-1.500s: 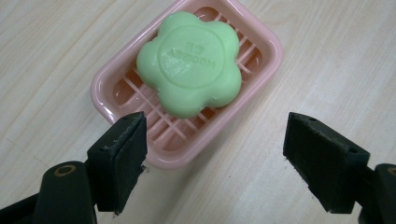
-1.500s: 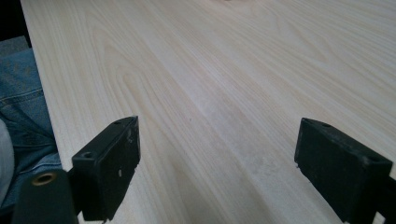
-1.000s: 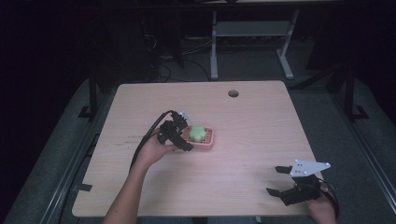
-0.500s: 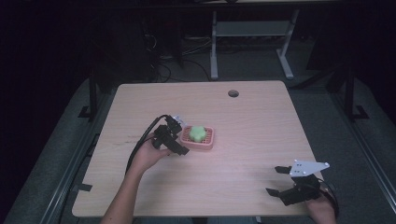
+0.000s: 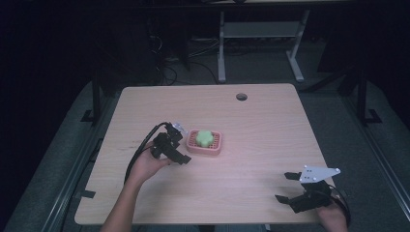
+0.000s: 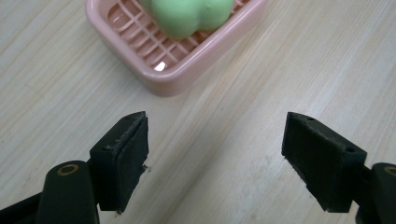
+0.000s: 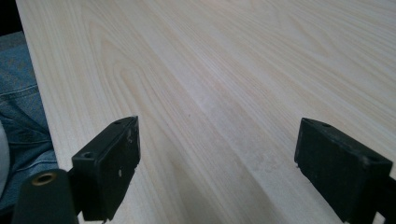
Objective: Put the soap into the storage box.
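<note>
**Left gripper held just short of the soap dish, both grippers spread and empty**

In the high view, the left gripper point(image 5: 180, 145) is seen just beside the near-left side of a pink soap dish point(image 5: 217, 146), apart from it; a green soap point(image 5: 204, 138) is carried in the dish; the dish is set on the wooden table point(image 5: 251, 121), ahead of and to the right of that gripper; the right gripper point(image 5: 287, 186) is held low at the near right corner of the table, well apart from the dish, with a grey plate point(image 5: 318, 173) on top of it.

In the left gripper view, the jaws are seen spread wide with only bare table between them; nothing is gripped; the soap dish point(image 6: 154, 51) is found ahead of the jaws and towards the left one, the soap point(image 6: 191, 16) lying in it.

In the right gripper view, the jaws are likewise held wide apart; nothing is held; bare table point(image 7: 224, 79) is seen ahead of them; blue denim point(image 7: 18, 107) is seen past the table edge, left of the left jaw.
</note>
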A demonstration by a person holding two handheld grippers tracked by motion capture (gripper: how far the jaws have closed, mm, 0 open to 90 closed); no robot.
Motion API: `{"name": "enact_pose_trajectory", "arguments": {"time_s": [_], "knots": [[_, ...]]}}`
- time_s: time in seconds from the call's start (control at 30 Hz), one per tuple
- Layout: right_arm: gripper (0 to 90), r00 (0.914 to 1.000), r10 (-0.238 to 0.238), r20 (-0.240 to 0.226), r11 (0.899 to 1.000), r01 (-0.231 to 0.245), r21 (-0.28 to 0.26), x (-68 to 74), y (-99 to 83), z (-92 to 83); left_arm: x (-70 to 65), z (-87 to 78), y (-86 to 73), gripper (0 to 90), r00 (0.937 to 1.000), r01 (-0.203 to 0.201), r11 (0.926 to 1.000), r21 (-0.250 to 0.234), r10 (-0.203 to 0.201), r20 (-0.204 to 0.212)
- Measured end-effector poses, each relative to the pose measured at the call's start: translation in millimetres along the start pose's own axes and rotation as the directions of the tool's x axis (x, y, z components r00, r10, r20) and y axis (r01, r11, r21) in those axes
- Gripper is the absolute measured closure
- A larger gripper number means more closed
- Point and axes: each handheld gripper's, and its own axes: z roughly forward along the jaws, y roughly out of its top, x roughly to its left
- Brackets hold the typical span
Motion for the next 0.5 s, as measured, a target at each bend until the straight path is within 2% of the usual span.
{"name": "enact_pose_trajectory", "arguments": {"time_s": [0.2,0.5], "knots": [[13.8,1.0000,0.001,0.002,1.000,-0.001,0.000,0.1,0.1,0.3,-0.1,-3.7,-12.1,22.8,0.9999,0.014,0.9999,-0.010,-0.014,-0.005],[13.8,1.0000,0.001,0.005,1.000,-0.001,0.006,0.5,0.2,0.3,-3.2,-11.1,-22.7,22.7,1.0000,0.004,0.9997,-0.024,-0.004,-0.005]]}}
